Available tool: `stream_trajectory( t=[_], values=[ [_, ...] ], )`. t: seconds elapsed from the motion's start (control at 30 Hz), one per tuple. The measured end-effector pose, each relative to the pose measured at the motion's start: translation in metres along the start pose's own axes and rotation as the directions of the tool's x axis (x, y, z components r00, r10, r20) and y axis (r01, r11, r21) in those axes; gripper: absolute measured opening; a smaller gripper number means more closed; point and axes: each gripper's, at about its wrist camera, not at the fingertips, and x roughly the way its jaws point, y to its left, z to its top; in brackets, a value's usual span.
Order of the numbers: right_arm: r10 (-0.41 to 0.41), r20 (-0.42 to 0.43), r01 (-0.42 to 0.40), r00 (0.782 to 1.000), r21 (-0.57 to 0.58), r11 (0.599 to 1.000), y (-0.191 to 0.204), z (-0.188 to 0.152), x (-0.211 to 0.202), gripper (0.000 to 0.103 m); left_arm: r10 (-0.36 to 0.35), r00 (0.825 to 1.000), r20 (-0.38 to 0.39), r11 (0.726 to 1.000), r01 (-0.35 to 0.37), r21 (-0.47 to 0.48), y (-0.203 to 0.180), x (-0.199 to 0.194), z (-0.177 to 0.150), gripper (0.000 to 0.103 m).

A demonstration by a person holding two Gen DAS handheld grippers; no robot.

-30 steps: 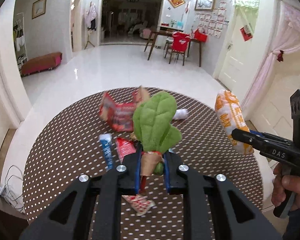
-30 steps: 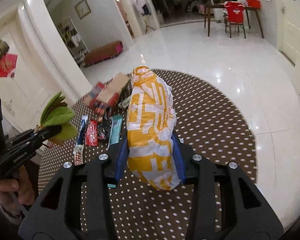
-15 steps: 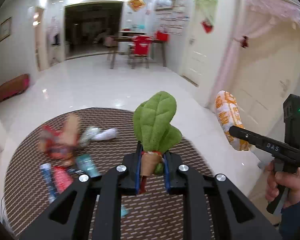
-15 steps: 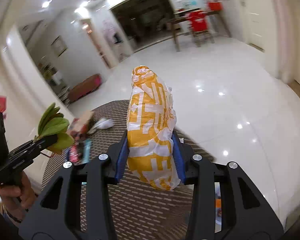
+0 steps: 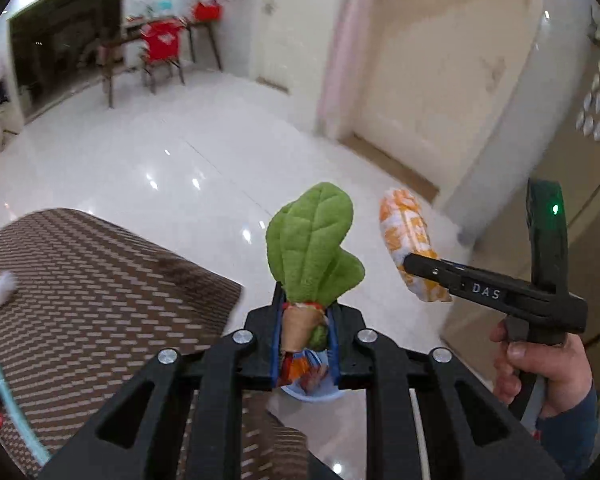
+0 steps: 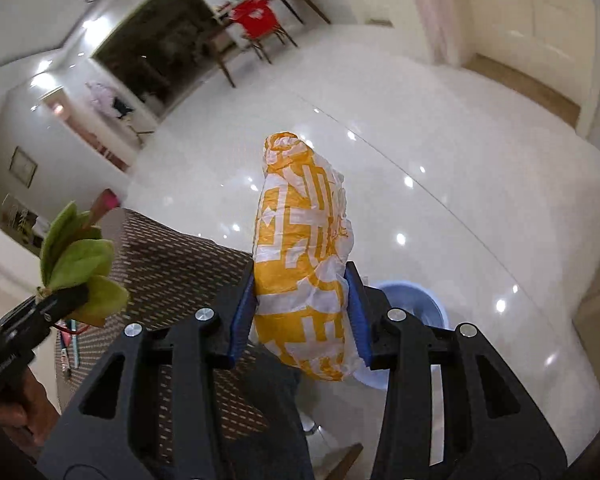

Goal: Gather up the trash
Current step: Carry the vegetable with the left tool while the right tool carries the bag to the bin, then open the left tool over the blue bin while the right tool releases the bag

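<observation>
My left gripper point(image 5: 304, 336) is clamped on the tan stem of a green cloth leaf bunch point(image 5: 314, 242), which stands up out of the jaws. My right gripper point(image 6: 300, 312) pinches an orange-and-white wrapped bundle point(image 6: 302, 256) around its lower half, blue pads point(image 6: 244, 312) pressed against both sides. Taking the blue bin point(image 6: 416, 300) on the white floor as my landmark: the bundle hangs just above and to the left of it, and the leaf bunch sits directly over it in the left view. The brown dotted table point(image 5: 92, 280) lies left of the bin, with a few wrappers blurred at its far edge.
</observation>
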Motion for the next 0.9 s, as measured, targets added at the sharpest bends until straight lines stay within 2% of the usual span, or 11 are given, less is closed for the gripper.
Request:
stream_trajectory(
  t=[0.2,0.33,0.43,0.47,0.5,0.57,0.6,0.7,0.73,0.83,0.9],
  values=[
    [-0.015,-0.056,0.019,0.998,0.077,0.997,-0.036,-0.011,0.013,0.042,-0.013,0.987,-0.161,0.999,0.021,0.047,-0.027,0.068,-0.004,0.017],
    [-0.009,-0.089,0.019,0.996,0.105,0.994,-0.044,-0.016,0.029,0.042,-0.005,0.975,-0.224,0.998,0.018,0.056,-0.027,0.096,-0.005,0.017],
    [0.001,-0.105,0.012,0.994,0.124,0.992,-0.048,-0.016,0.037,0.046,0.003,0.963,-0.270,0.998,0.013,0.057,-0.028,0.118,-0.004,0.019],
    [0.002,-0.111,0.012,0.994,0.129,0.992,-0.049,-0.014,0.040,0.047,0.002,0.958,-0.287,0.998,0.015,0.056,-0.030,0.126,-0.002,0.028],
    [0.001,-0.115,0.015,0.993,0.135,0.991,-0.052,-0.017,0.041,0.052,-0.002,0.950,-0.312,0.999,0.018,0.050,-0.029,0.135,-0.003,0.052],
    [0.005,-0.124,0.016,0.992,0.162,0.987,-0.059,-0.020,0.045,0.064,0.041,0.946,-0.320,0.998,-0.026,0.052,-0.027,0.143,-0.005,0.086],
    [0.010,-0.124,0.012,0.992,0.174,0.985,-0.061,-0.019,0.047,0.075,0.059,0.950,-0.306,0.998,-0.045,0.054,-0.029,0.142,-0.005,0.086],
    [0.013,-0.122,0.011,0.992,0.196,0.980,-0.071,-0.023,0.045,0.082,0.058,0.957,-0.283,0.998,-0.048,0.041,-0.026,0.136,-0.001,0.086],
    [0.004,-0.121,0.020,0.993,0.196,0.980,-0.072,-0.023,0.044,0.088,0.066,0.960,-0.273,0.998,-0.058,0.038,-0.026,0.133,0.000,0.087],
    [-0.027,-0.111,0.049,0.993,0.200,0.979,-0.075,-0.023,0.038,0.097,0.080,0.969,-0.234,0.997,-0.074,0.034,-0.022,0.118,0.002,0.089],
    [-0.057,-0.103,0.076,0.993,0.199,0.977,-0.076,-0.023,0.032,0.097,0.080,0.976,-0.202,0.997,-0.075,0.029,-0.023,0.105,0.004,0.091]
  ],
)
